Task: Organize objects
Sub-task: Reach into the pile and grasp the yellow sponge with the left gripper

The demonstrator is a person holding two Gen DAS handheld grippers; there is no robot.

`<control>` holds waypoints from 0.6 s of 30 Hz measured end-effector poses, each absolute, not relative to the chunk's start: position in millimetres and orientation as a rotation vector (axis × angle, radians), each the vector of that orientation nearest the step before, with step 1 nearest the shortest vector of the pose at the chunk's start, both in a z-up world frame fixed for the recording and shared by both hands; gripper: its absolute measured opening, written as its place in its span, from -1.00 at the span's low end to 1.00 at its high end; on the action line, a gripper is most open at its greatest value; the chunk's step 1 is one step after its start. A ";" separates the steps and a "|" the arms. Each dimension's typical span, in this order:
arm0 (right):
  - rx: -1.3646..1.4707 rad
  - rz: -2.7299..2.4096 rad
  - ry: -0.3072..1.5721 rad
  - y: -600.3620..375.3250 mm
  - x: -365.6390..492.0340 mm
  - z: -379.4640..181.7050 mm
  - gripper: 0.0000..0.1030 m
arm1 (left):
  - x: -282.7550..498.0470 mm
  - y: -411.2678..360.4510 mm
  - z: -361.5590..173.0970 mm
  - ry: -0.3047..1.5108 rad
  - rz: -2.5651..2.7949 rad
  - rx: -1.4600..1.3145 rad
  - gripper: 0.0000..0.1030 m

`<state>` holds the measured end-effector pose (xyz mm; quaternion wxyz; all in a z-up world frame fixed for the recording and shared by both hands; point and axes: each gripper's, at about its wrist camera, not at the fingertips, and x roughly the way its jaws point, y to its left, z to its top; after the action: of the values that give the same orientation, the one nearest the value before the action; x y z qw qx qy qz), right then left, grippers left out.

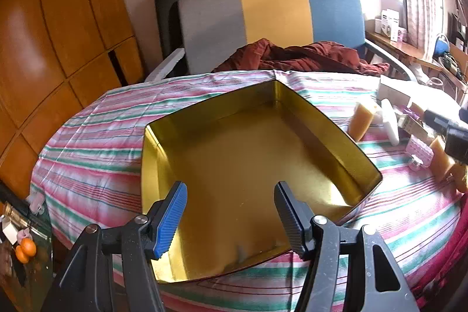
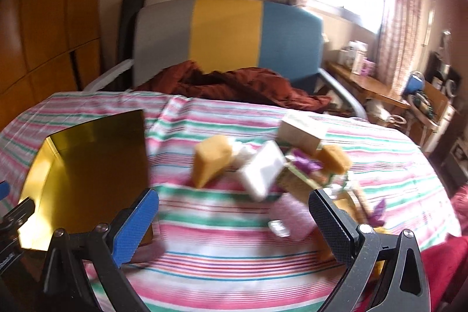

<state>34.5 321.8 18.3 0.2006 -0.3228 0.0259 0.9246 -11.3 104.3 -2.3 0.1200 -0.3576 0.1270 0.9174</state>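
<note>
1. We see the left tool (image 1: 231, 212) hanging over the gold tin (image 1: 248, 154), its fingers spread with nothing between them, pointing down into the tin's bare bottom.
2. The tin sits open on the striped cloth (image 1: 96, 136) that covers the tabletop, one corner toward the chair (image 1: 272, 10) behind.
3. We see the right tool (image 2: 234, 221) spread as wide as it goes, nothing pinched, held above bare cloth in front of a heap of small things.
4. The right wrist view is motion-blurred, so fine detail of the heap is hard to read.
5. In that heap: a yellow sponge block (image 2: 212, 160) nearest the tin, a white block (image 2: 260, 168) just beside it on the right, a tan box (image 2: 301, 132) behind, a second yellow sponge (image 2: 333, 158) at the right, and something purple (image 2: 304, 163) between them.
6. All of these lie on the cloth to the right of the tin, none inside it.
7. From the left wrist view we also see a pink ridged container (image 1: 419, 155) near the right edge, beside more sponge pieces.
8. A dark red garment (image 1: 295, 56) lies on the chair seat behind the tabletop.
9. Wooden cabinets (image 1: 58, 19) stand at the left.
</note>
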 end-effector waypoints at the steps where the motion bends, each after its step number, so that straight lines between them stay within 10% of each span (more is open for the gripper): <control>1: -0.874 2.579 0.073 328.8 38.2 21.2 1.00 | -11.3 106.3 -2.2 0.371 2.671 -1.044 0.22; 18: -0.791 2.391 0.280 480.5 74.7 29.2 1.00 | -14.3 190.6 5.8 0.367 2.338 -1.024 0.26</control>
<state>74.7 480.5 29.2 0.2990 -0.2978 0.1055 0.9004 -14.3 190.6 5.8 0.2778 -0.3815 0.1368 0.8710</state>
